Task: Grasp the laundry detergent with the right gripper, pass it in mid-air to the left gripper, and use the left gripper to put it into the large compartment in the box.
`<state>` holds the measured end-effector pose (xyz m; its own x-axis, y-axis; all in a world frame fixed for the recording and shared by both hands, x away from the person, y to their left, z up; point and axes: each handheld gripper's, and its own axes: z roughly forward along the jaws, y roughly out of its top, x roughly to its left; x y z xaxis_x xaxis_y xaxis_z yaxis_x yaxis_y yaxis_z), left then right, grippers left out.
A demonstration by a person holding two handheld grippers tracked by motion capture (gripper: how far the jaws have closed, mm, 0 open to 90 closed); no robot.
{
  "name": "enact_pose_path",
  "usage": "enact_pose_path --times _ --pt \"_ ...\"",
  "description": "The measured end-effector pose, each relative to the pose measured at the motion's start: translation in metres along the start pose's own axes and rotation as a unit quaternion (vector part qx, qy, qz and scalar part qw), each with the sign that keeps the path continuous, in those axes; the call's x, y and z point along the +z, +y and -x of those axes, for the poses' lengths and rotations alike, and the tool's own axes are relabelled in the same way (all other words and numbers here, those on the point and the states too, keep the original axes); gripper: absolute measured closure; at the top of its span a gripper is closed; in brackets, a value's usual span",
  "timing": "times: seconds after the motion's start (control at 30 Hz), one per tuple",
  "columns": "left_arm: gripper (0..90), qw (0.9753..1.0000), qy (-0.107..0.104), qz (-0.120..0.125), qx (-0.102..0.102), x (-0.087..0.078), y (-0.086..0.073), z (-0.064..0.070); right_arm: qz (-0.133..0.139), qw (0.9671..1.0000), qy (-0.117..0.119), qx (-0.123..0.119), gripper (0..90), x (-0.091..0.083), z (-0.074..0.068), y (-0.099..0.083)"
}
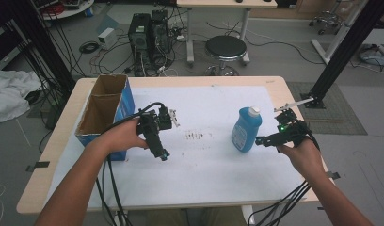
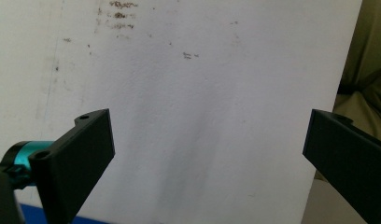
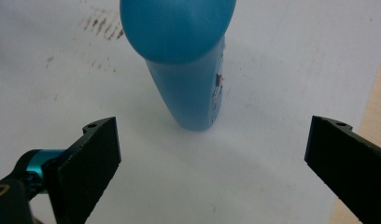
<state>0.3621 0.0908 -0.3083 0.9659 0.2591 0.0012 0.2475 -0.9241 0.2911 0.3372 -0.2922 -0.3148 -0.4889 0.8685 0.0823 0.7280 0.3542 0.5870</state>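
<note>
Standing upright on the white-papered surface (image 1: 204, 160), the blue plastic bottle with a white cap (image 1: 246, 129) sits just beside the right tongs (image 1: 265, 140) in the high view, with the left tongs (image 1: 163, 154) near the open blue-sided cardboard box (image 1: 105, 110). Left gripper view: jaws spread wide over bare paper. Right gripper view: jaws released, bottle (image 3: 186, 65) ahead between them, untouched.

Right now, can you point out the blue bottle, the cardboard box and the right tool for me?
blue bottle (image 1: 245, 131): high view, middle of its body.
cardboard box (image 1: 125, 101): high view, its blue outer side wall.
right tool (image 1: 268, 140): high view, midway between its open tips, beside the bottle.
</note>
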Motion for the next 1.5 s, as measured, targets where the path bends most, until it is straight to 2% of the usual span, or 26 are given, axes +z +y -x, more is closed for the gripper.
enact_pose_path --times 0.1,0.13,0.23,0.4,0.5,0.63,0.7,0.73,0.87,1.07,1.13,1.23,1.37,1.5 --pt "2.1 1.0 0.0 -0.001 -0.001 0.001 0.0 0.0 0.035 0.9994 -0.003 0.005 2.5 0.002 0.0 -0.007" --pt "2.1 1.0 0.001 -0.001 0.0 0.001 0.0 0.0 0.035 0.9994 -0.003 0.005 2.5 0.002 0.0 -0.007" --pt "2.0 1.0 -0.001 -0.002 0.0 0.002 0.0 -0.001 0.069 0.9976 -0.002 0.01 2.5 0.003 -0.001 -0.013" --pt "2.0 1.0 -0.001 -0.001 -0.001 0.002 0.0 -0.001 0.105 0.9944 -0.011 -0.001 2.5 0.006 -0.007 -0.021" --pt "2.1 1.0 0.0 -0.001 -0.002 0.002 0.0 -0.001 0.136 0.9906 -0.013 0.009 2.5 0.009 -0.009 -0.027" --pt "2.1 1.0 0.0 -0.002 -0.004 0.001 -0.001 -0.001 0.157 0.9874 -0.018 0.002 2.5 0.012 -0.014 -0.032" --pt "2.0 1.0 0.0 -0.002 -0.005 0.001 -0.001 -0.001 0.177 0.9839 -0.024 0.002 2.5 0.012 -0.015 -0.033" --pt "2.0 1.0 0.001 -0.001 -0.004 0.001 -0.001 -0.001 0.177 0.9839 -0.024 0.002 2.5 0.012 -0.015 -0.033" --pt "2.0 1.0 0.001 -0.001 -0.005 0.001 0.0 -0.001 0.199 0.9795 -0.03 -0.003 2.5 0.016 -0.018 -0.034" --pt "2.0 1.0 0.0 -0.003 -0.005 0.001 -0.001 -0.001 0.222 0.9746 -0.033 -0.001 2.5 0.026 -0.023 -0.041" --pt "2.0 1.0 0.0 -0.002 -0.005 0.001 -0.002 -0.002 0.226 0.9737 -0.031 0.003 2.5 0.03 -0.024 -0.043" --pt "2.1 1.0 0.0 -0.001 -0.008 0.002 -0.002 -0.002 0.224 0.9743 -0.026 0.007 2.5 0.038 -0.025 -0.046" --pt "2.1 1.0 -0.001 -0.001 -0.008 0.002 -0.003 -0.002 0.232 0.9723 -0.024 0.016 2.5 0.045 -0.024 -0.047" --pt "2.0 0.9999 -0.001 -0.001 -0.011 0.002 -0.003 -0.003 0.238 0.9708 -0.025 0.011 2.5 0.052 -0.024 -0.045"
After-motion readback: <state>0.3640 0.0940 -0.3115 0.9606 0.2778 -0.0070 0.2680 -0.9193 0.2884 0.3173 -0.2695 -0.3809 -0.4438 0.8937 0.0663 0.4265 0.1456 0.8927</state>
